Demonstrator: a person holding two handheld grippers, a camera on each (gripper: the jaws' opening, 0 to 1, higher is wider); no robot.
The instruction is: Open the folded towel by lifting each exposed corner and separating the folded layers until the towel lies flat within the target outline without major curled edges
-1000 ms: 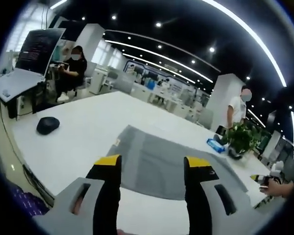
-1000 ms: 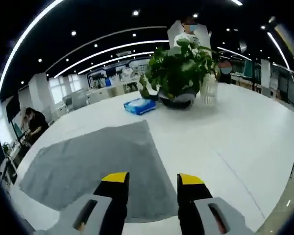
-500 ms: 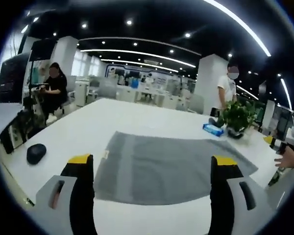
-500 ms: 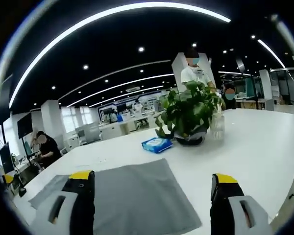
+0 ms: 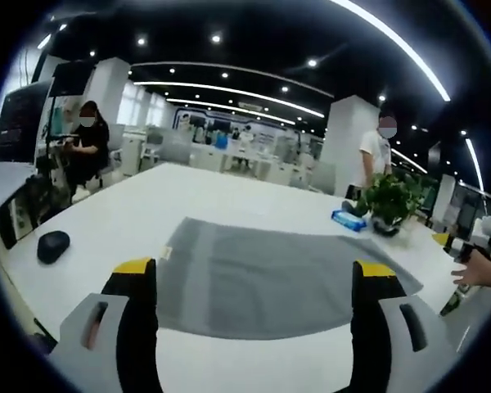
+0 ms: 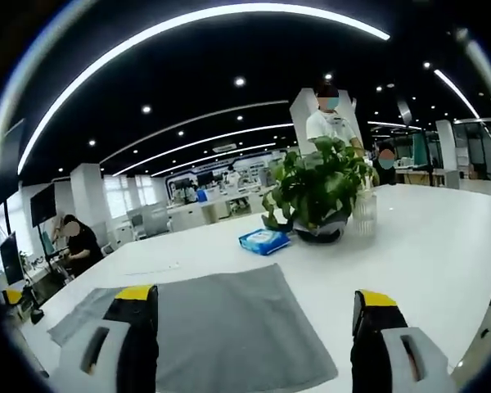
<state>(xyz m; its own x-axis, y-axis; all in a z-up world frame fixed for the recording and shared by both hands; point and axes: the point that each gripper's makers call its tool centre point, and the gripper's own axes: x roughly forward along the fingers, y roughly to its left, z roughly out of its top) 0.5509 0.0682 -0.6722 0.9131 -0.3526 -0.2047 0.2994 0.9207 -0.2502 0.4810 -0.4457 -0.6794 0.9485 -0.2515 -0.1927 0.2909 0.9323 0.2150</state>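
A grey towel [image 5: 270, 274] lies spread on the white table [image 5: 147, 213], with a small label at its left corner. My left gripper [image 5: 254, 274] stands open above the near edge of the towel, its yellow-tipped fingers [image 5: 135, 270] wide apart. In the right gripper view the same towel [image 6: 221, 323] reaches from the left to the middle. My right gripper [image 6: 254, 299] is open too, holding nothing, over the towel's near right part.
A potted plant [image 6: 315, 192] and a blue packet [image 6: 263, 241] sit beyond the towel. A dark mouse [image 5: 52, 246] lies at the table's left. One person sits at a desk [image 5: 83, 151]; another stands behind the plant [image 6: 327, 119]. A hand [image 5: 475, 268] shows at right.
Both grippers' jaws went from narrow to wide open a second ago. Since half a second ago both views have shifted only slightly; the towel lies as before.
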